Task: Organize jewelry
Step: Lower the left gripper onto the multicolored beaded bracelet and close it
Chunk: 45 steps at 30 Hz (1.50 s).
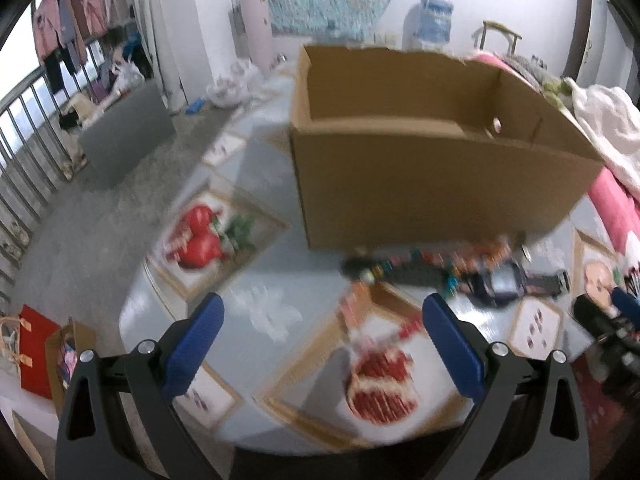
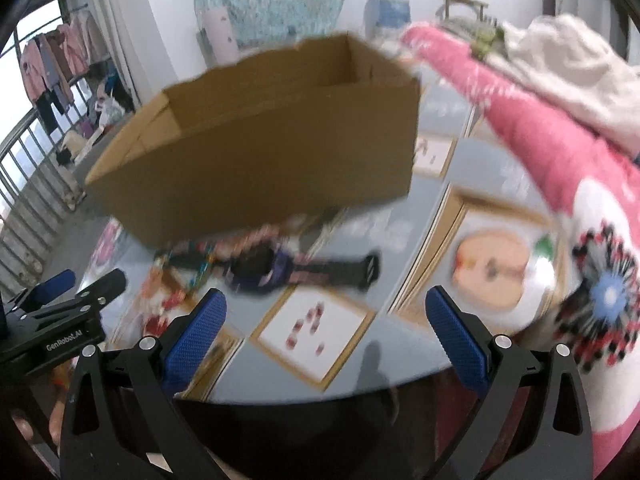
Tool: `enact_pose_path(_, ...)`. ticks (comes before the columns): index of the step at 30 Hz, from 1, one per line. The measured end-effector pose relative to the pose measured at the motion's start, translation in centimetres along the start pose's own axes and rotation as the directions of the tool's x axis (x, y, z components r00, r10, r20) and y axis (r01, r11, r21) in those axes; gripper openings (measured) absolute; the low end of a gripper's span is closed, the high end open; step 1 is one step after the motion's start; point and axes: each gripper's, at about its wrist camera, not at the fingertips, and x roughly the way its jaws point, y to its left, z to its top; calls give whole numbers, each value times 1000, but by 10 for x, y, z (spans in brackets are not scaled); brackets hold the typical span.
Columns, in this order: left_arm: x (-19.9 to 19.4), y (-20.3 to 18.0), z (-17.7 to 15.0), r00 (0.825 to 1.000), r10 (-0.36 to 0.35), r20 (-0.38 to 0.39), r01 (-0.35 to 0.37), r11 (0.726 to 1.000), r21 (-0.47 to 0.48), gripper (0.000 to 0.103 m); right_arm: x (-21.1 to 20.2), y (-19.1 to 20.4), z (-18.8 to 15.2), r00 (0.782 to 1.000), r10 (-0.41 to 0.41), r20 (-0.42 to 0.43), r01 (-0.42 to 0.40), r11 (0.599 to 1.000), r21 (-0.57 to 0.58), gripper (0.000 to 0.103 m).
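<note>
An open brown cardboard box [image 1: 432,152] [image 2: 260,148] stands on the table with the patterned cloth [image 1: 260,280]. In front of it lie a dark wristwatch with a black strap [image 1: 504,282] [image 2: 280,272] and a colourful bead string [image 1: 440,262] [image 2: 208,254], both blurred. My left gripper [image 1: 322,344] hangs open above the cloth, short of the jewelry, holding nothing. My right gripper [image 2: 326,336] is open too, just in front of the watch and empty. The left gripper [image 2: 68,292] shows at the left edge of the right wrist view.
A pink blanket and white cloth [image 2: 560,128] are piled at the table's right. The table edge [image 1: 132,304] drops to a grey floor on the left, where a red bag [image 1: 36,356] and a grey board [image 1: 128,136] stand. A railing [image 1: 24,148] lies beyond.
</note>
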Motion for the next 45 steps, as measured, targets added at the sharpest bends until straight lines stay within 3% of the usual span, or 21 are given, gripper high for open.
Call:
enact_pose_path(11,50,18,39,999,51,-17,-51,999,-9,97,46,-12,56,994,106,-22,-106,994,14,96)
enact_pose_path(16,66,23,44,999,30,-45,-31,999,-18,99,57,-11,68,992,128,-9,-128,992,2,96)
enact_pose_path(23,84,26,58,998,35,-47,-36,999,-23,99,67,-7,79,990,140,20,-139,990,-29,96)
enact_pose_path(27,88,29,63,999,29,-41,-30,999,-28,99,65,-3,84,994,96,54,-93,994,-63,96)
enact_pose_path(31,78,42,56,998,-61,1,61,998,-21,99,52,-2,73,991,88,99,-75,989,-129,96)
enact_pose_path(35,56,61,37,975,-208,77,212,976,-47,99,31,-5,48,983,166,80,-153,977,-147,96)
enact_pose_path(36,51,64,32,974,-212,83,216,975,-49,99,25,-5,43,979,187,76,-176,975,-133,96)
enact_pose_path(39,41,65,18,975,-217,51,219,975,-33,99,10,0,22,957,288,34,-283,953,-106,96)
enact_pose_path(42,35,61,3,959,-282,16,282,959,-24,99,3,16,3,927,374,-16,-373,921,-110,95)
enact_pose_path(45,29,52,-9,953,-304,12,304,953,-5,97,6,31,-5,898,434,-63,-439,894,-92,81)
